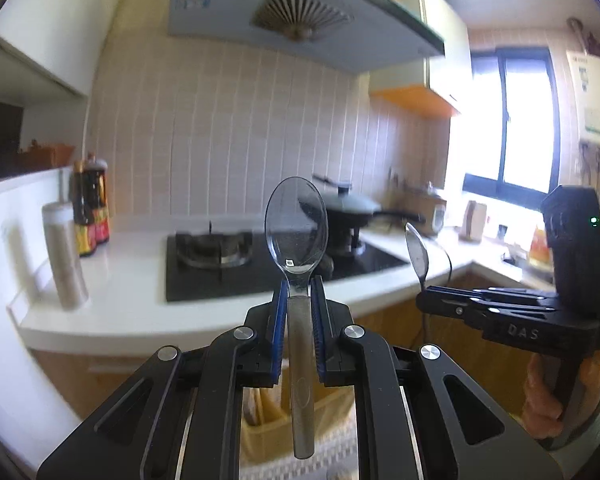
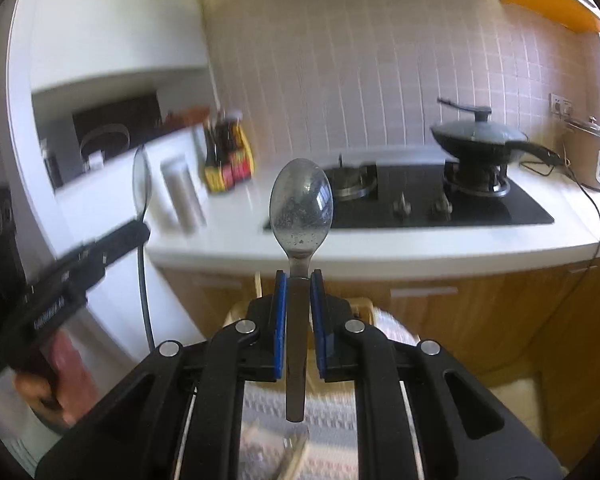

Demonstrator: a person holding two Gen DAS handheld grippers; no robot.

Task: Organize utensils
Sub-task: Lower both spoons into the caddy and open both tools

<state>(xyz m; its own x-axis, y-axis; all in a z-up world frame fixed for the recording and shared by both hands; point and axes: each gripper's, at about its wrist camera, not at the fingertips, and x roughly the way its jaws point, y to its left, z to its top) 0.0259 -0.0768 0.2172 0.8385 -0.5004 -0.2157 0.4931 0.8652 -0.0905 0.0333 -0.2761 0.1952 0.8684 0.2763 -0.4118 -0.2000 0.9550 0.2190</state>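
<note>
**Two spoons held up over the kitchen counter**

We see the left gripper (image 1: 299,292) closed narrowly on a spoon (image 1: 296,224), its blue pads (image 1: 279,320) pressing the handle from both sides. The bowl stands upright above the fingertips and the handle runs back between the arms of the tool. Off to the right in the same view, the right gripper (image 1: 422,294) points leftward, gripped by a hand (image 1: 548,396), with a second spoon (image 1: 417,254) rising from its tip.

From the right wrist camera the right gripper (image 2: 299,280) is likewise clamped on the second spoon (image 2: 301,208) (its bowl is speckled with droplets or spots), handle between the pads (image 2: 281,320). At the left edge the left gripper (image 2: 140,228) shows blurred, spoon (image 2: 142,184) upright at its tip.

Both spoons are in the air in front of a white counter (image 2: 380,248). On it lie a black stove (image 2: 460,208) with a lidded pan (image 2: 480,136), sauce bottles (image 2: 228,160), and a rice cooker (image 2: 592,156) at the far right. Below the grippers we make out a patterned cloth (image 2: 332,412), blurred.
</note>
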